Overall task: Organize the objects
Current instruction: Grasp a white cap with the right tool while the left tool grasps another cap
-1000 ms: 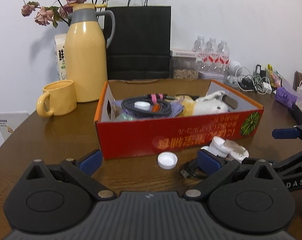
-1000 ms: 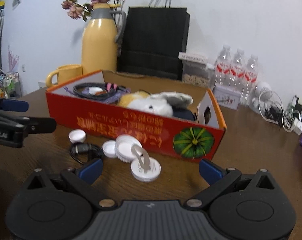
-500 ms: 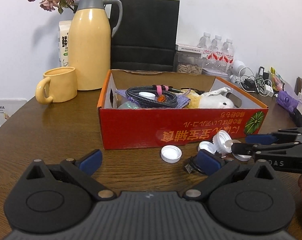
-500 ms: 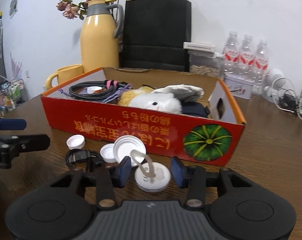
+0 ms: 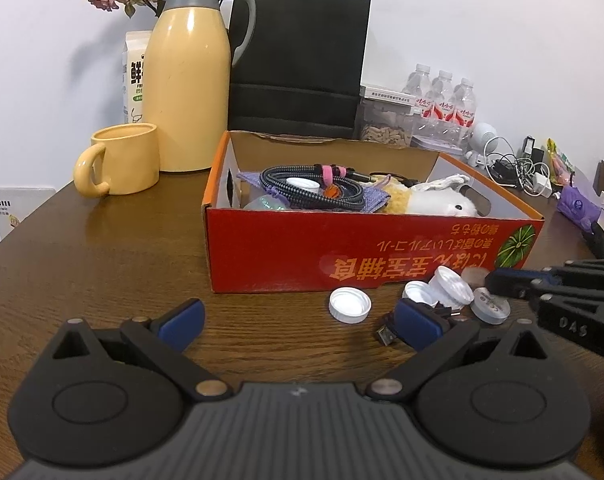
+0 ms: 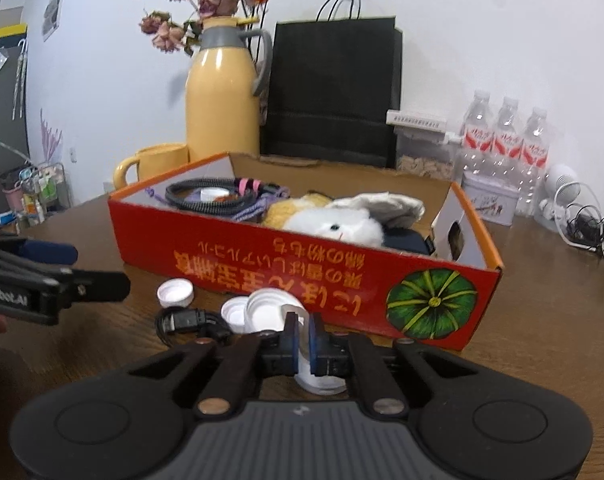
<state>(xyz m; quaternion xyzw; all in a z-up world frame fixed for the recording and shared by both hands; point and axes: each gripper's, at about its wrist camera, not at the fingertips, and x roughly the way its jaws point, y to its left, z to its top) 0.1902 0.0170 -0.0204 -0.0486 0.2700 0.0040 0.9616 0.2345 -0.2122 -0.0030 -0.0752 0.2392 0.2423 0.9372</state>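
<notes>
Right wrist: right tongs (image 6: 301,340) pinch looped lid (image 6: 320,382) beside box (image 6: 302,276).

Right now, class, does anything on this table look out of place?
Yes: white caps and a black cable lie loose on the table beside the red box, whose printed text is upside down.

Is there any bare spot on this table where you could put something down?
Yes: the bare table between the yellow mug and the red box. It's crowded in front of the box, where white caps and a black cable lie, and inside the box. Chargers clutter the far right.
</notes>
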